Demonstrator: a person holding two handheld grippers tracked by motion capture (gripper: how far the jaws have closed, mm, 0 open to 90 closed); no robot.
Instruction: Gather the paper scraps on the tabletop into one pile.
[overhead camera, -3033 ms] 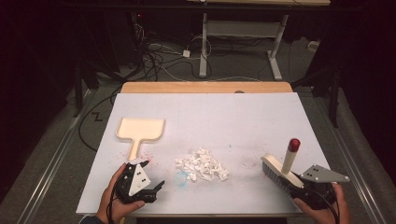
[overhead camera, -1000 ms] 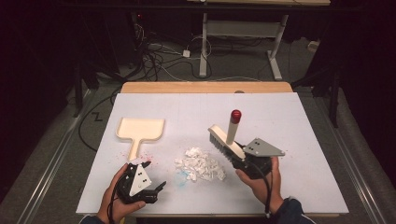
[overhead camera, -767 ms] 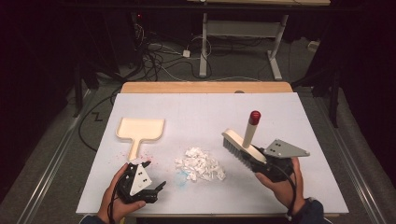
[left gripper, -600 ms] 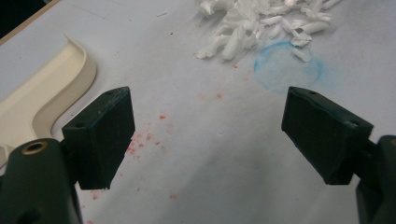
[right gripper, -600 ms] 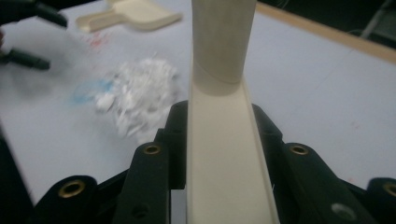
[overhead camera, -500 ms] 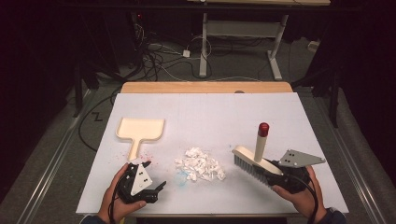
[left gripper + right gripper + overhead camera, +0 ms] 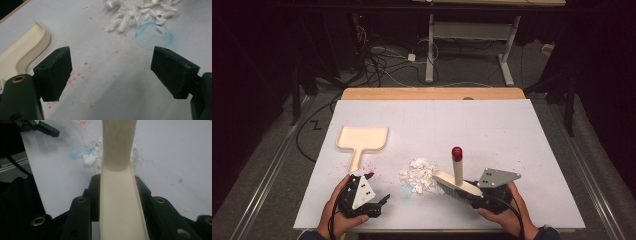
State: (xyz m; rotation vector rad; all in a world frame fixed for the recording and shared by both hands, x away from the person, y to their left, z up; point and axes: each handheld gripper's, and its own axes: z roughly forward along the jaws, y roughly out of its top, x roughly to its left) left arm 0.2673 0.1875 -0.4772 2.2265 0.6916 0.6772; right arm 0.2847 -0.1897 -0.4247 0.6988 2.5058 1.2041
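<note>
On the table (image 7: 532,150): white sheet covered the top.
Dustpan (image 7: 362,140): far left, empty, apart from the scraps.
Brush (image 7: 455,182): clamped in right gripper (image 7: 472,200), bristles touching the paper scraps (image 7: 418,175).
Left gripper (image 7: 379,202): jaws wide apart, holding nothing, resting near the edge.

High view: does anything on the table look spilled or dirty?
Yes. White scraps lie in a loose pile near the brush. Red specks stain the table beside the dustpan, and a blue ring marks it too.
</note>
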